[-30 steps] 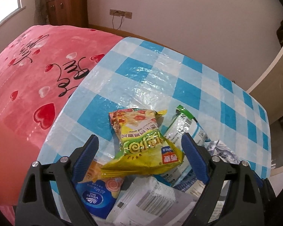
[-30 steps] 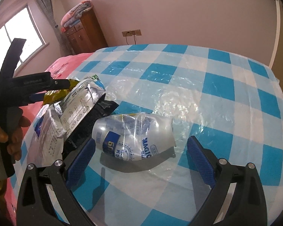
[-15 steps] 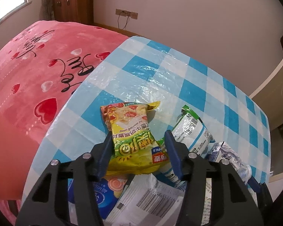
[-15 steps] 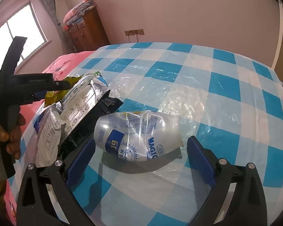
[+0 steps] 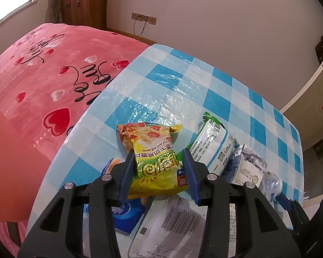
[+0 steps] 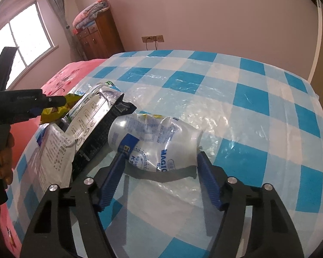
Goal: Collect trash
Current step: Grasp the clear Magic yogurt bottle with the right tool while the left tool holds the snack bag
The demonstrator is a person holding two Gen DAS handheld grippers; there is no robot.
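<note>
A yellow snack packet [image 5: 152, 150] sits between the blue pads of my left gripper [image 5: 159, 163]. The jaws are closing and both pads press its sides, holding it just above the pile of trash. In the right wrist view that left gripper [image 6: 51, 102] shows at the left edge with the yellow snack packet [image 6: 53, 111] in its tips. A crumpled clear plastic bottle [image 6: 152, 133] lies on the blue-checked tablecloth [image 6: 247, 99]. My right gripper [image 6: 160, 152] straddles it with its jaws closing. The pads are at the bottle's two sides without squeezing it.
Under the left gripper lie a white-green pouch [image 5: 213, 144], a blue tissue pack [image 5: 127, 215] and a barcoded white wrapper [image 5: 176, 221]. A black packet [image 6: 103, 133] lies beside the bottle. A pink heart-print blanket [image 5: 32, 75] borders the table's left edge. A hand [image 6: 2, 157] holds the left gripper.
The left jaws have closed onto the yellow packet and drawn it up and back a little. The right jaws have narrowed from wide open to the bottle's sides.
</note>
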